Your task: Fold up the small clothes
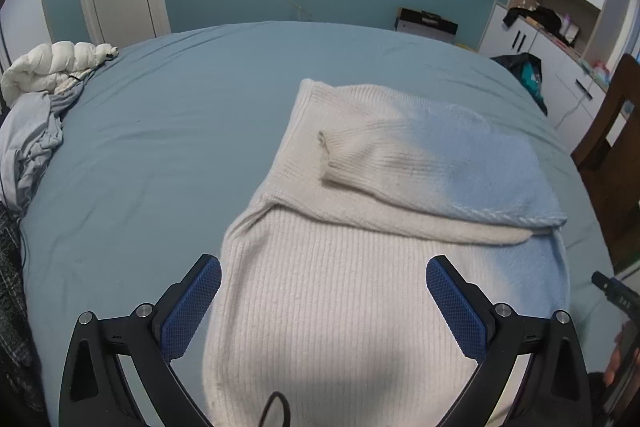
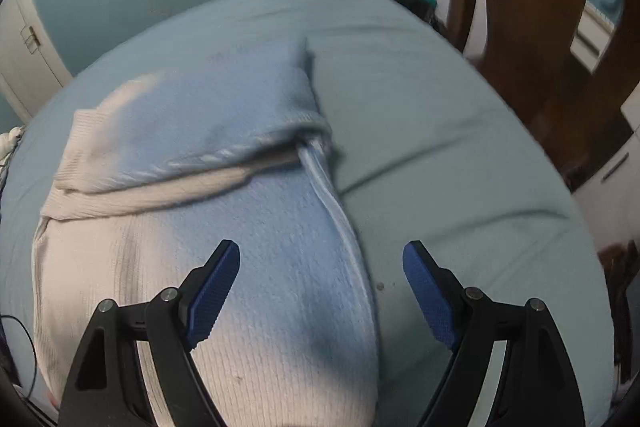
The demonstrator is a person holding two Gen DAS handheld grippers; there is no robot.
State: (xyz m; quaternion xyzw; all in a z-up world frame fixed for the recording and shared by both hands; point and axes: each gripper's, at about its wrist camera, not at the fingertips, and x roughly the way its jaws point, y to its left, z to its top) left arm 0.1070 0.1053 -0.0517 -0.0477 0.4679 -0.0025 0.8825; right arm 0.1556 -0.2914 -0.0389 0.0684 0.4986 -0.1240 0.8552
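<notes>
Blue bed (image 1: 160,131): folded white sweater (image 1: 340,307) centred, bare sheet toward 9 o'clock. Left gripper (image 1: 324,307) and right gripper (image 2: 320,291) spread wide, holding nothing.

A cream ribbed sweater (image 1: 340,307) lies flat, sleeves folded across its upper part.

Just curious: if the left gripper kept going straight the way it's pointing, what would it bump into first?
Probably the white knit sweater lying on the bed; the left gripper hangs open right over it, though depth is unclear.
</notes>
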